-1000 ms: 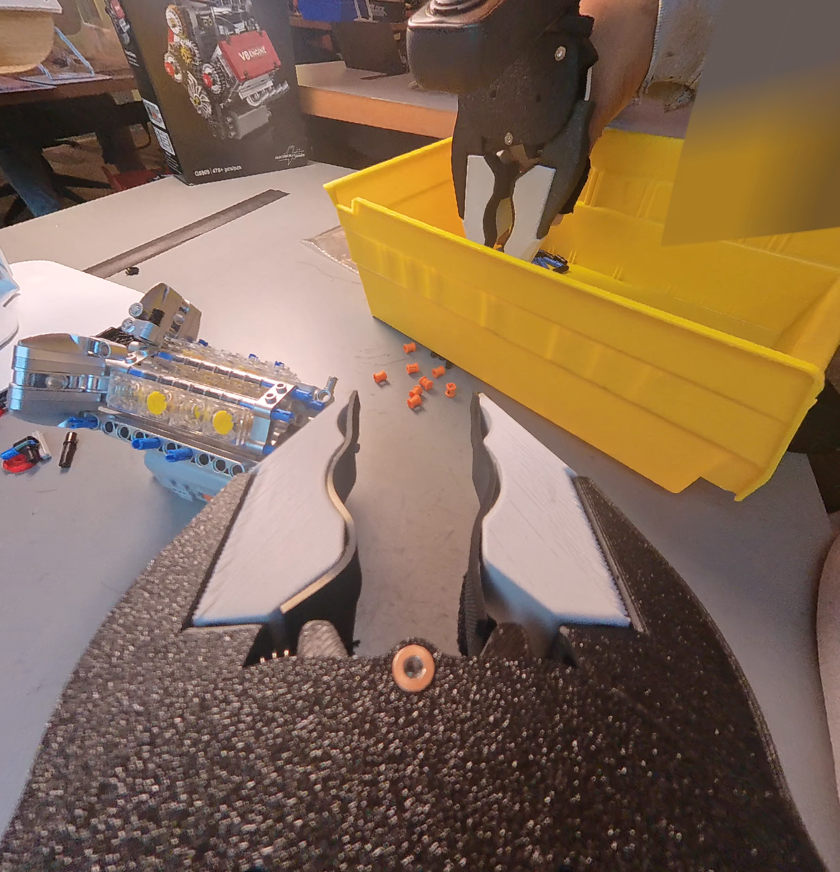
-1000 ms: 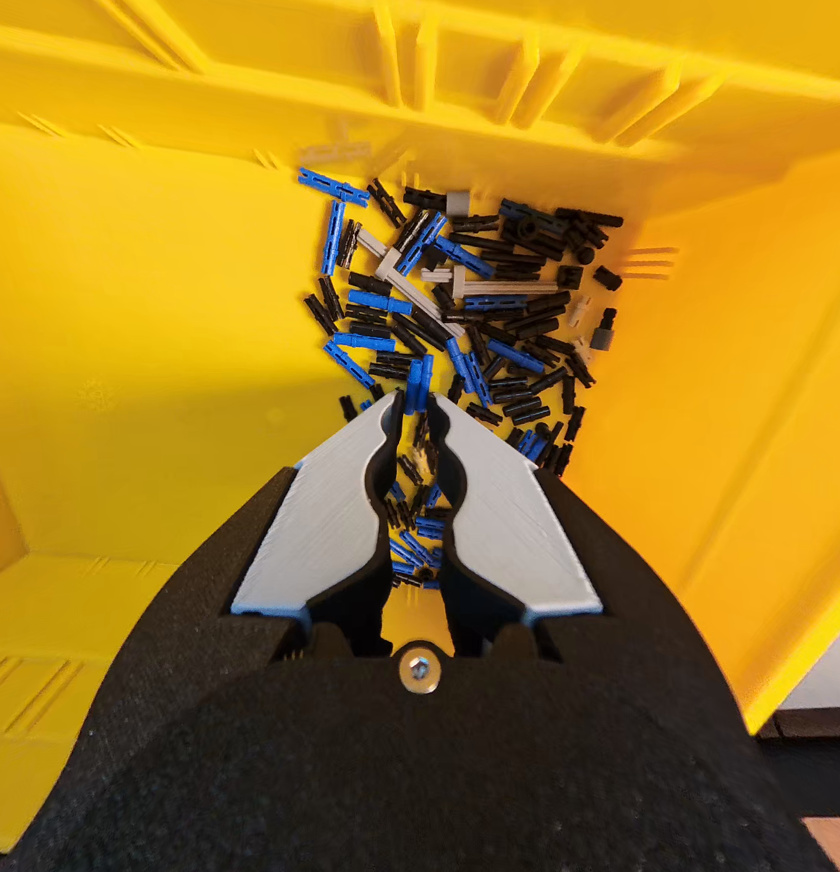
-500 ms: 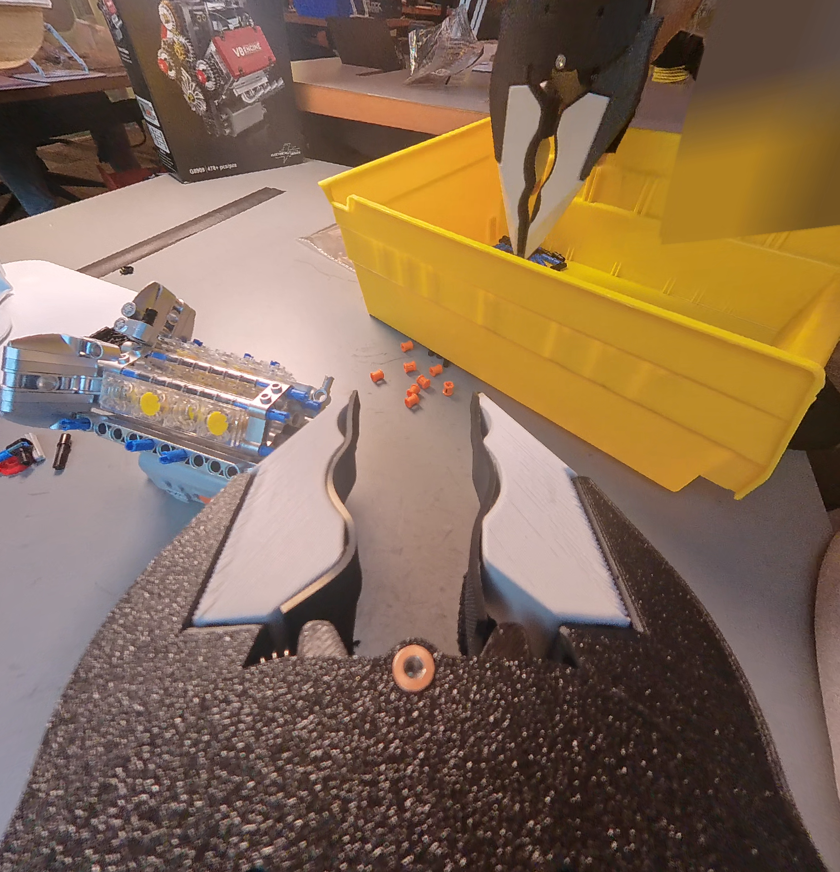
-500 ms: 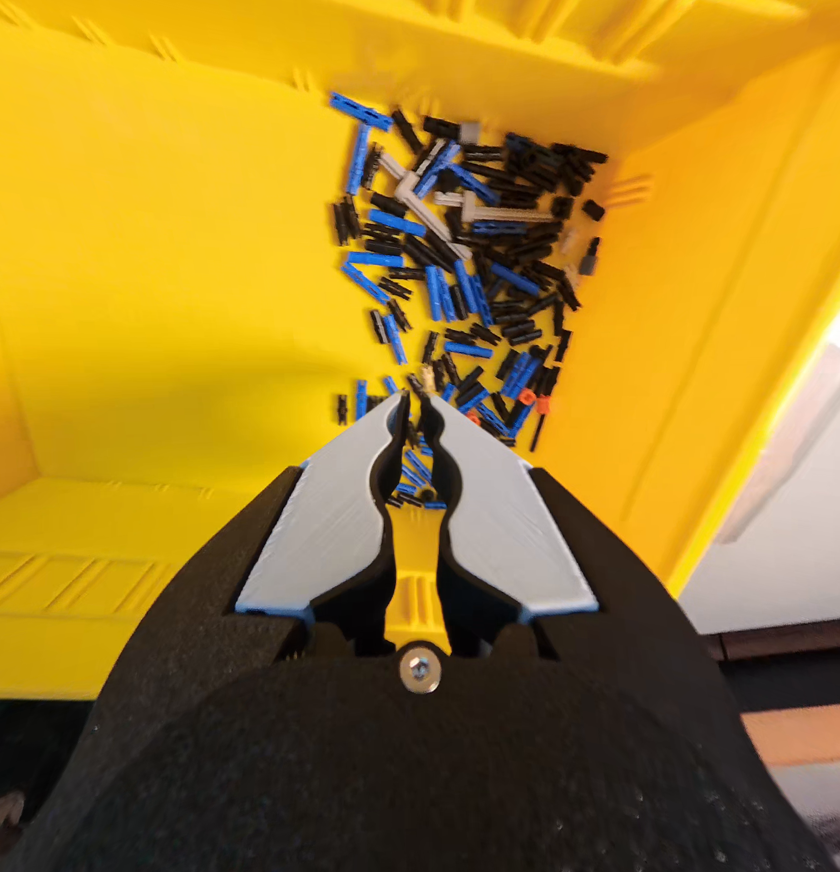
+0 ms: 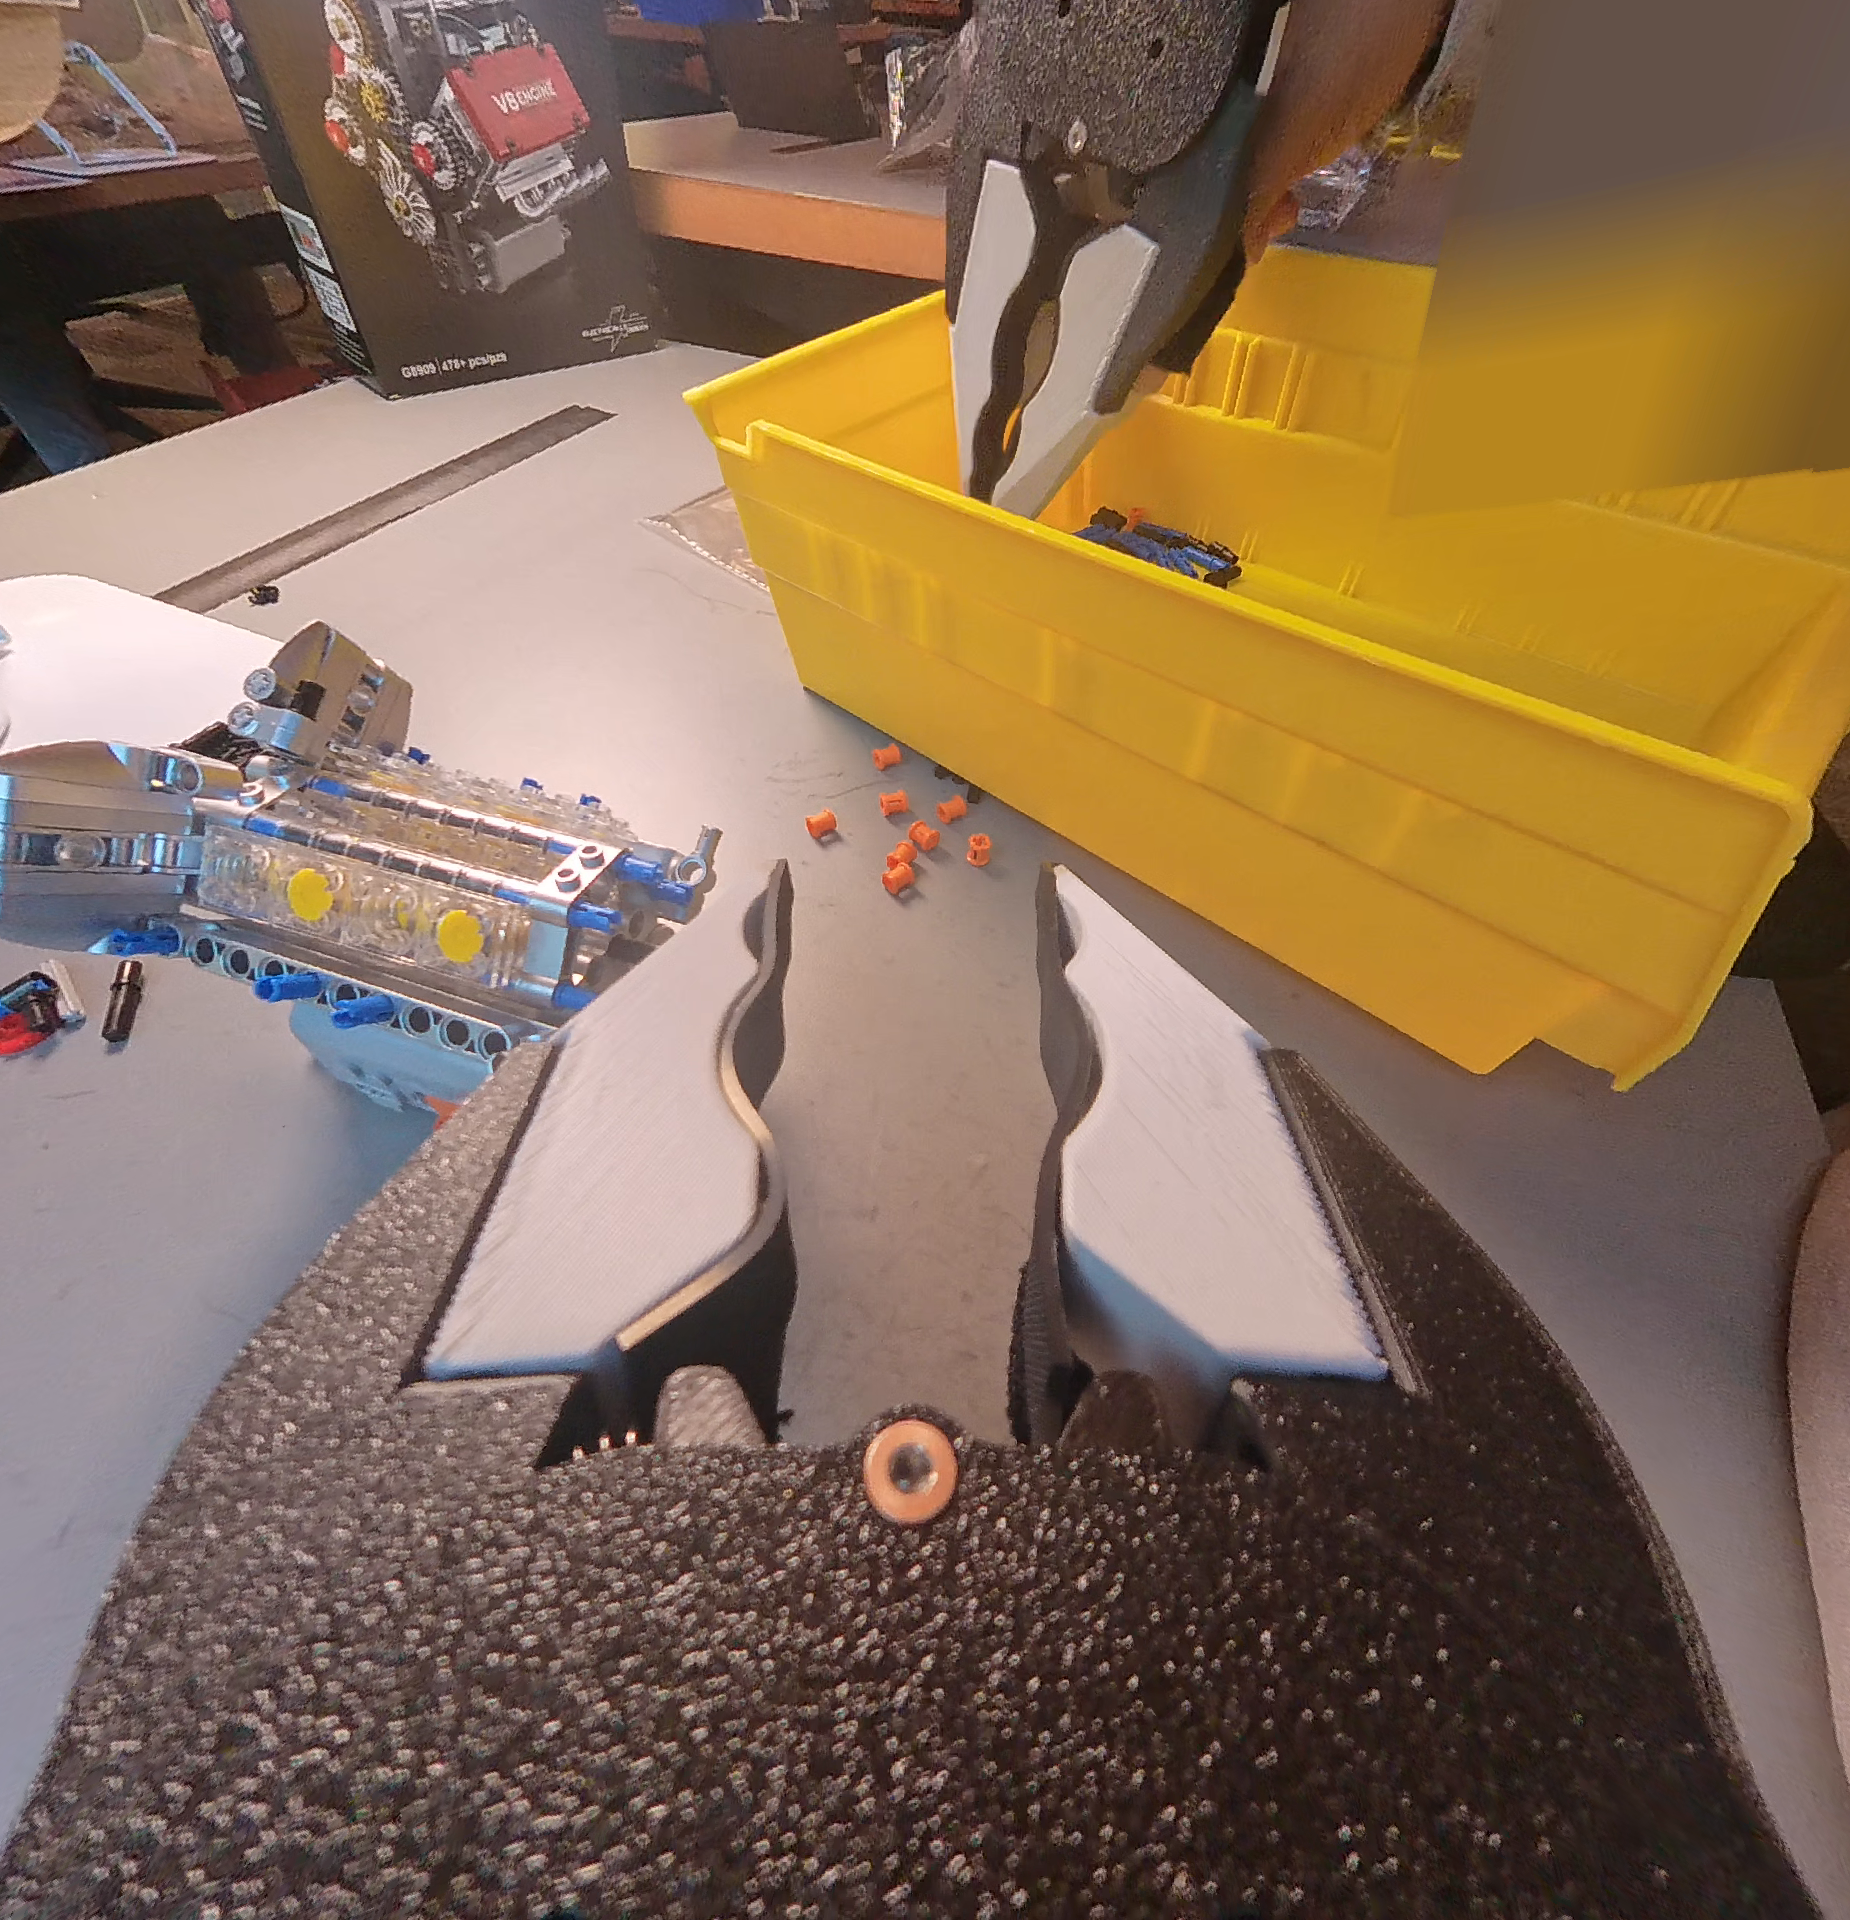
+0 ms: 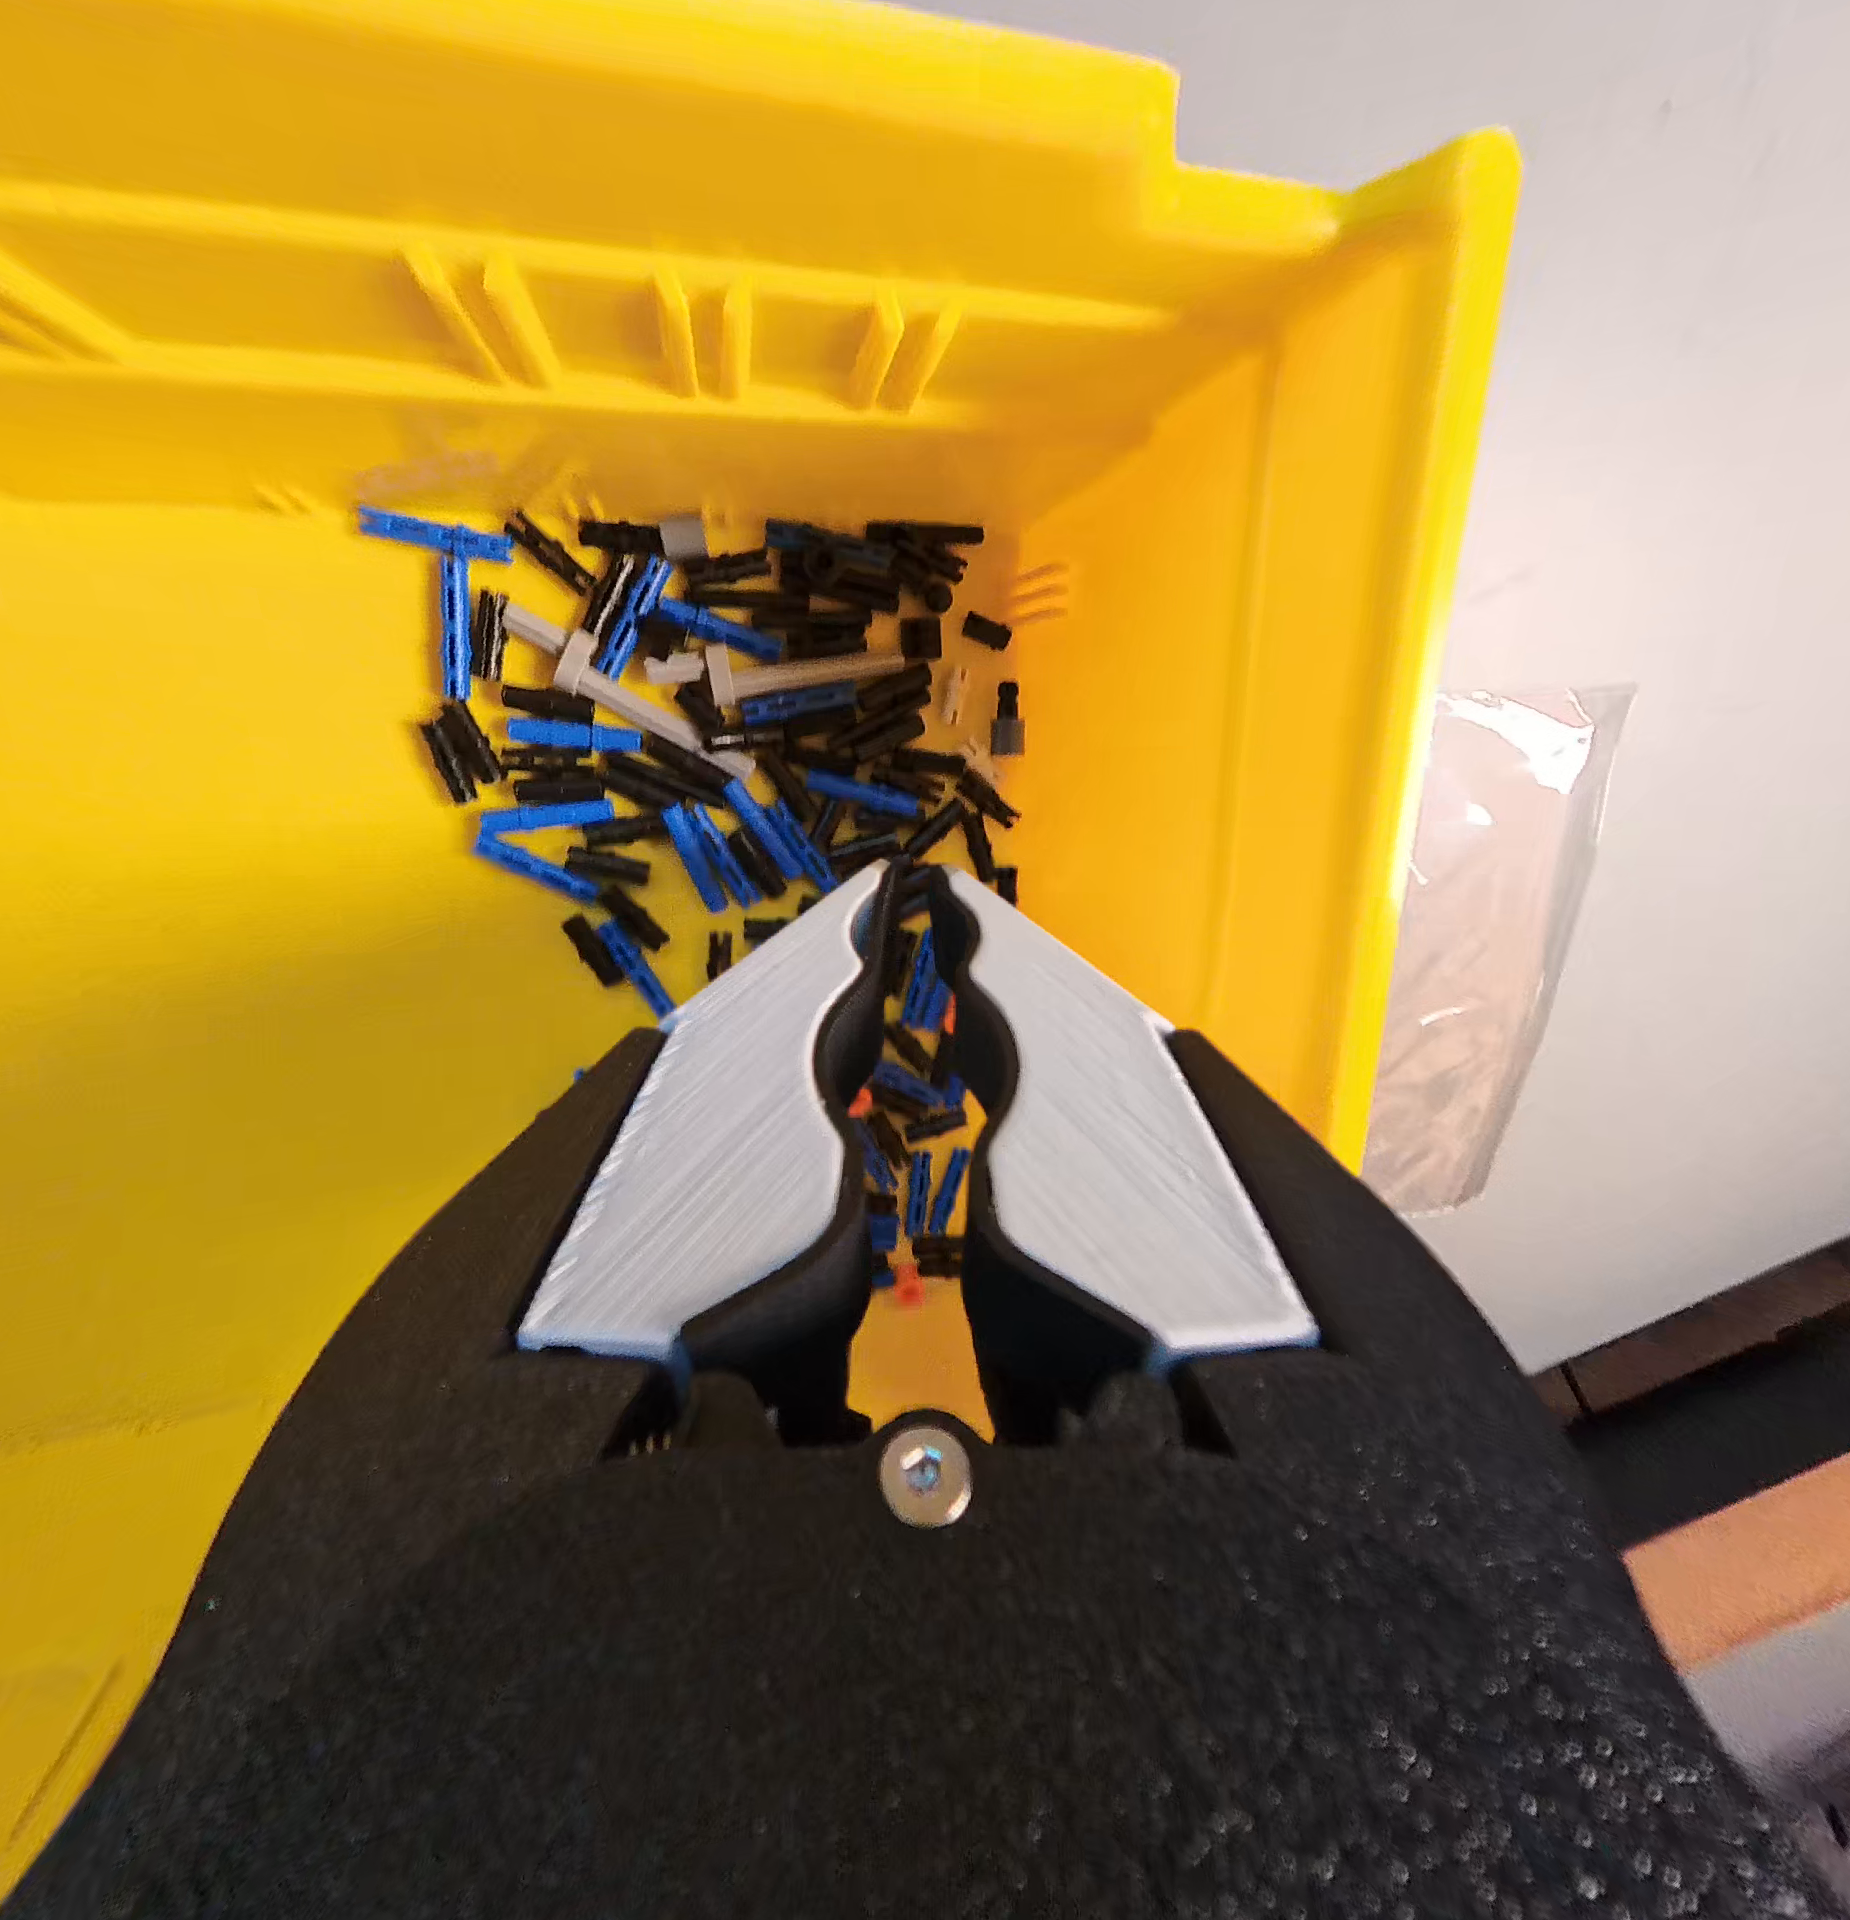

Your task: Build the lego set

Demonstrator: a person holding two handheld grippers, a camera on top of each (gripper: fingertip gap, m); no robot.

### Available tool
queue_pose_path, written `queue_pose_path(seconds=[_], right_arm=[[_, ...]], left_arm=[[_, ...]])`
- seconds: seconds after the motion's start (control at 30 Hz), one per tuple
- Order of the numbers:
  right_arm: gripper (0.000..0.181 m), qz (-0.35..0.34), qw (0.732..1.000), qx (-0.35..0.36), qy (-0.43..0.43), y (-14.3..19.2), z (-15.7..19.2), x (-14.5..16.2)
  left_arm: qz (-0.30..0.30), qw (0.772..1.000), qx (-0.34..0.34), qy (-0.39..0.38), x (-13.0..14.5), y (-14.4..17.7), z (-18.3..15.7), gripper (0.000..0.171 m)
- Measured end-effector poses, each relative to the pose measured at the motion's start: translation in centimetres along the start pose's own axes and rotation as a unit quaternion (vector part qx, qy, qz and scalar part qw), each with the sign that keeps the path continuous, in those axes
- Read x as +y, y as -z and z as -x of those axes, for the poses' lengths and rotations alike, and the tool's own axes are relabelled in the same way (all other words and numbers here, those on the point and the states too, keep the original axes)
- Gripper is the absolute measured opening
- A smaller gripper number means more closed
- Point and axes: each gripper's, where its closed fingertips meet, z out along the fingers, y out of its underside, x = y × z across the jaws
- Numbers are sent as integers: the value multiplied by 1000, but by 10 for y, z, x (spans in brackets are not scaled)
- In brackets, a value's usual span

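Right gripper (image 6: 908, 883) over the yellow bin (image 6: 225, 935), jaws near-closed, blurred tips hiding any pin; left gripper (image 5: 913, 883) jaws wide, empty.

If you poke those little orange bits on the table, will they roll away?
Probably. The orange bits look like tiny round spools, so they could roll. They seem light and lie loose beside the yellow bin.

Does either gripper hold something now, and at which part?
The left gripper is open and holds nothing. The right gripper is almost shut above the pins in the yellow bin; whether it pinches one cannot be told.
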Motion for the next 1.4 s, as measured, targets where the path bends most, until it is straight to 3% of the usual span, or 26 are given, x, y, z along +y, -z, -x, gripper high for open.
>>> queue_pose_path(seconds=[0.3,0.67,0.83,1.4], right_arm=[[0,17,997,67,22,-23,-14,-15],[0,60,997,1,57,-26,9,1],[3,40,998,-11,51,-17,5,-2],[9,50,971,-81,221,-25,22,-10]], left_arm=[[2,1000,7,-9,1,1,-5,45],[4,1000,19,-13,2,2,-9,45],[5,1000,23,-18,3,2,-11,45],[13,999,33,-34,5,2,-17,45]])
